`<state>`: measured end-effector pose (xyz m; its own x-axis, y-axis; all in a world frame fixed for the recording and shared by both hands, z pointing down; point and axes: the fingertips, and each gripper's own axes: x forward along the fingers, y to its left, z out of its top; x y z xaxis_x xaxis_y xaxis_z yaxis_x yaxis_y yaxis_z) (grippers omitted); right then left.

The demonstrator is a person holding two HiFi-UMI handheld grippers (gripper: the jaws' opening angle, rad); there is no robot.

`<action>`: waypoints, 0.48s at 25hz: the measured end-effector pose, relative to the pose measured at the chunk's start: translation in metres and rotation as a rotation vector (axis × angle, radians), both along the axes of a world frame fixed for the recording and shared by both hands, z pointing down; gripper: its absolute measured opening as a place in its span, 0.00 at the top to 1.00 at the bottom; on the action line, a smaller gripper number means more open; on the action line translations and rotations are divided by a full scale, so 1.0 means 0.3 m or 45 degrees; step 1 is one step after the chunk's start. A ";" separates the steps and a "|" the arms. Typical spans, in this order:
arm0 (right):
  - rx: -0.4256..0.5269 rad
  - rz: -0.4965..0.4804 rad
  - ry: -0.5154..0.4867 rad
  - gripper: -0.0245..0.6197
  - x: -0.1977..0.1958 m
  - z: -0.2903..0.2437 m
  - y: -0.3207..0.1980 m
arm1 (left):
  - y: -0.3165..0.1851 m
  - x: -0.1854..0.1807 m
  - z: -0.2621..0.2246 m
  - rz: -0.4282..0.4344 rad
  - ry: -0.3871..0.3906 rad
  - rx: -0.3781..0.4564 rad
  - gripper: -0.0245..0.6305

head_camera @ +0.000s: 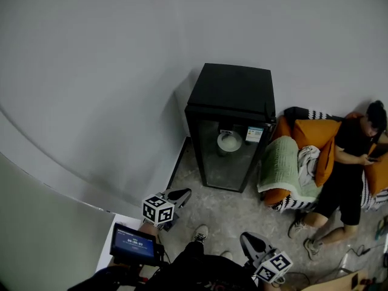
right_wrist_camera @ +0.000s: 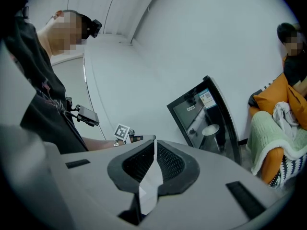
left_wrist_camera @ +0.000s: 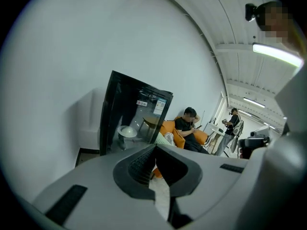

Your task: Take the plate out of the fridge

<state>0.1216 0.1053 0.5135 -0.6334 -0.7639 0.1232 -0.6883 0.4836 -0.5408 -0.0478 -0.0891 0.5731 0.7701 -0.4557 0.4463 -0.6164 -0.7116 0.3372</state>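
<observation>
A small black fridge (head_camera: 230, 96) with a glass door stands shut against the white wall, and a white plate (head_camera: 229, 142) shows through the glass. The left gripper view has the fridge (left_wrist_camera: 112, 114) and the plate (left_wrist_camera: 127, 131) ahead; the right gripper view has the fridge (right_wrist_camera: 218, 109) and the plate (right_wrist_camera: 210, 130) off to the right. My left gripper (head_camera: 180, 194) is short of the fridge, jaws together and empty, tips meeting (left_wrist_camera: 155, 146). My right gripper (head_camera: 250, 241) hangs lower right, shut on nothing (right_wrist_camera: 155, 140). Both are apart from the door.
A person (head_camera: 351, 162) sits on orange cushions (head_camera: 315, 135) right of the fridge, beside a green blanket (head_camera: 280, 165). Another person (left_wrist_camera: 232, 123) stands far back by a table. A small lit screen (head_camera: 133, 242) sits near my left hand. Cables (head_camera: 357, 253) lie on the floor at right.
</observation>
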 end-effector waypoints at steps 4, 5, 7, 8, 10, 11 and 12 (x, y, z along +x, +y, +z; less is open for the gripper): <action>-0.017 0.069 0.010 0.95 -0.005 -0.008 -0.070 | -0.180 -0.048 0.027 -0.043 -0.031 -0.002 0.95; -0.021 0.088 0.012 0.95 -0.002 -0.010 -0.085 | -0.223 -0.056 0.036 -0.053 -0.038 -0.003 0.95; -0.025 0.124 0.021 0.95 0.000 -0.010 -0.109 | -0.305 -0.069 0.056 -0.073 -0.051 -0.005 0.95; -0.028 0.141 0.025 0.95 -0.001 -0.009 -0.118 | -0.345 -0.074 0.065 -0.082 -0.055 -0.005 0.95; -0.034 0.175 0.028 0.95 -0.002 -0.007 -0.132 | -0.424 -0.085 0.081 -0.101 -0.055 -0.010 0.95; -0.037 0.193 0.026 0.95 -0.003 -0.006 -0.139 | -0.463 -0.090 0.087 -0.112 -0.052 -0.016 0.95; -0.041 0.210 0.025 0.95 -0.005 -0.006 -0.145 | -0.501 -0.096 0.092 -0.123 -0.049 -0.022 0.95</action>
